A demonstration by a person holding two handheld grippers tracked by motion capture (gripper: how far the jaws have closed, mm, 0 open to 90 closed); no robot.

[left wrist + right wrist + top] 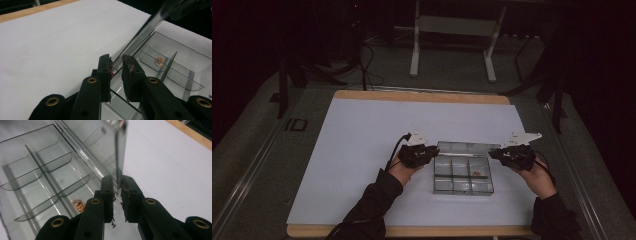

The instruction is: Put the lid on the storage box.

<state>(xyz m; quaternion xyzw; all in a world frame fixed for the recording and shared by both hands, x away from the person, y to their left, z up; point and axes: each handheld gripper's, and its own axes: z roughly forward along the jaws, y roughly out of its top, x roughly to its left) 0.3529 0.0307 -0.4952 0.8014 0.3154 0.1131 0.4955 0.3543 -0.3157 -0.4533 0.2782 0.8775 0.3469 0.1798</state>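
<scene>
A clear plastic compartment box (462, 186) lies on the white table mat (357, 155), its lid (464, 148) raised along the far side. My left gripper (433, 152) grips the lid's left end; the left gripper view has the lid edge (140, 32) running down between its jaws (116, 63). At the lid's right end is my right gripper (493, 152), and the right gripper view shows the thin lid edge (120, 152) pinched between its jaws (117, 183). Small copper-coloured pieces (78, 204) (159, 60) (478, 173) rest in one compartment.
The mat covers a wooden board (412, 231) whose edge shows at front and back. Curved clear dividers (50, 162) split the box into several compartments. A white metal stand (452, 30) and cables (367, 65) sit on the floor beyond the table.
</scene>
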